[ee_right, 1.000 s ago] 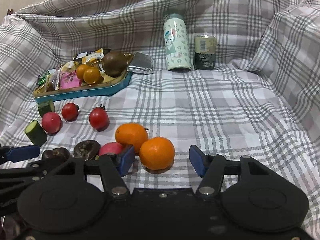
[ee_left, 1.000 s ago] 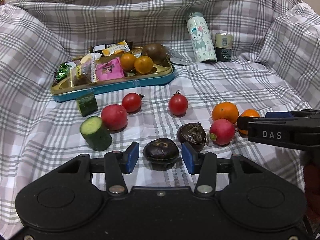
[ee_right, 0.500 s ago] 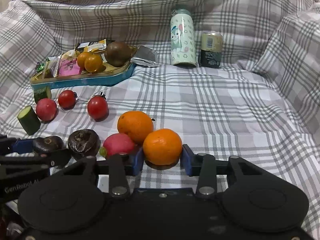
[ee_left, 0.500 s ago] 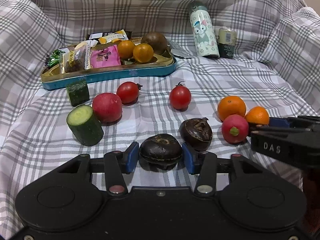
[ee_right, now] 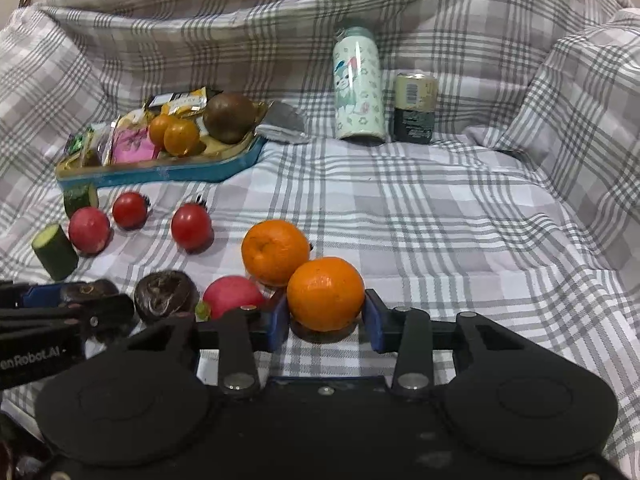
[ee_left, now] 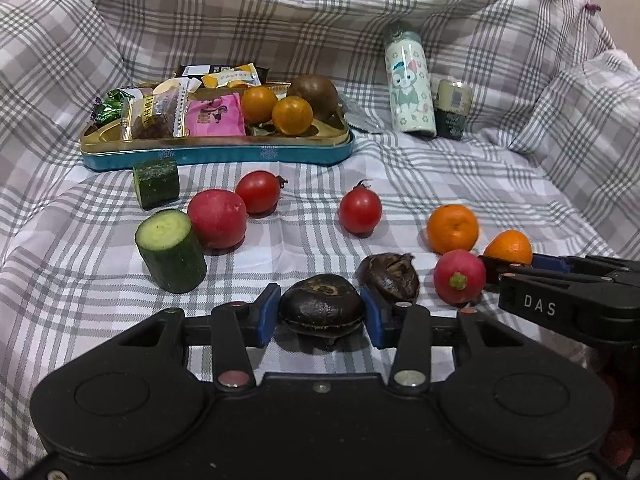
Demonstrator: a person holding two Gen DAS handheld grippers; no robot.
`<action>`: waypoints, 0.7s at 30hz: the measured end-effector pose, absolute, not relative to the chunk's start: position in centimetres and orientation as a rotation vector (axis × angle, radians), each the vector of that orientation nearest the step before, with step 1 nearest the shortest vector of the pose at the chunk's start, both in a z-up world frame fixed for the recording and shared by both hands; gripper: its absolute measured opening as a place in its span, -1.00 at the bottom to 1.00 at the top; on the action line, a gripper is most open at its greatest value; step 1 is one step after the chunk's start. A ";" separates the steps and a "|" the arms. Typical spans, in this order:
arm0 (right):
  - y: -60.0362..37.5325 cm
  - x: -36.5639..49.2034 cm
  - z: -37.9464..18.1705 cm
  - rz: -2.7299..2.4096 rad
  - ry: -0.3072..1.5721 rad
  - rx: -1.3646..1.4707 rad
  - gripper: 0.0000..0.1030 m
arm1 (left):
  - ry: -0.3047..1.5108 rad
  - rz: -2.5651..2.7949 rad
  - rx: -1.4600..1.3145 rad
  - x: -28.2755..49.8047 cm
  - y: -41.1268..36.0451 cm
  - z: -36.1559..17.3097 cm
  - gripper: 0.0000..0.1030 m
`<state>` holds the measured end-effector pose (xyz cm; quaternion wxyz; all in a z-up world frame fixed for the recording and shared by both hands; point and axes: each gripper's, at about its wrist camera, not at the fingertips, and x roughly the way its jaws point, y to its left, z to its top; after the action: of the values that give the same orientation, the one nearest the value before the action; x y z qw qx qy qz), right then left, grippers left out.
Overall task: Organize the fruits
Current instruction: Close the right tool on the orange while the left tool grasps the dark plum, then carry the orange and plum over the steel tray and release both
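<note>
The left gripper (ee_left: 322, 314) is clamped on a flattened, dark brown, wrinkled fruit (ee_left: 322, 306), its blue pads pressing both sides at the near edge of the grey-and-white plaid cloth (ee_left: 460, 176). A second dark wrinkled fruit (ee_left: 390, 276) lies just behind and to the right, beside a red radish-like fruit with a green stem end (ee_left: 458, 276).

The right gripper (ee_right: 326, 320) grips a round orange mandarin (ee_right: 325, 293) between its blue pads; whether that fruit is clear of the cloth cannot be told. A second orange mandarin (ee_right: 275, 251) touches it from behind on the left.

Toward the left of the cloth stand a cut cucumber chunk with its pale face up (ee_left: 170, 250) and a smaller cucumber piece (ee_left: 156, 182), with a round red fruit (ee_left: 217, 219) touching the larger chunk. Two red cherry tomatoes (ee_left: 258, 192) (ee_left: 360, 210) sit near the middle of the cloth.

At the far left lies a shallow teal tin tray with a gold inside (ee_left: 216, 154). It holds wrapped snack packets (ee_left: 176, 110), two small oranges (ee_left: 292, 115) and a brown round fruit (ee_left: 314, 96). Toward the far right stand a pale green cartoon-printed bottle (ee_left: 409, 90) and a dark green can (ee_left: 452, 110), side by side.
</note>
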<state>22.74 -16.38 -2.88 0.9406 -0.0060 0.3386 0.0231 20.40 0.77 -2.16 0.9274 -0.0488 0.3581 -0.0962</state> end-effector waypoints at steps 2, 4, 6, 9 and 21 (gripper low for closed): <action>-16.8 22.5 -2.5 0.038 0.675 0.008 -0.20 | 0.730 -0.190 -0.107 20.2 1.0 -1.7 -0.01; -17.3 22.2 -2.0 0.035 0.666 0.034 -0.20 | 0.724 -0.183 -0.115 19.7 1.3 -1.1 -0.01; -17.7 21.6 -1.5 0.034 0.659 0.057 -0.20 | 0.722 -0.173 -0.123 19.0 1.7 -0.2 -0.01; -17.9 20.2 -0.6 0.034 0.645 0.065 -0.20 | 0.711 -0.161 -0.126 17.4 2.1 1.2 -0.01; -16.7 10.4 0.4 0.156 0.677 0.045 -0.20 | 0.767 -0.124 -0.128 9.5 3.3 2.9 -0.01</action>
<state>10.42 -16.74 0.43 0.9401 0.0218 0.3316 0.0764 9.55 3.30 2.93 0.9234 -0.0623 0.3738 -0.0606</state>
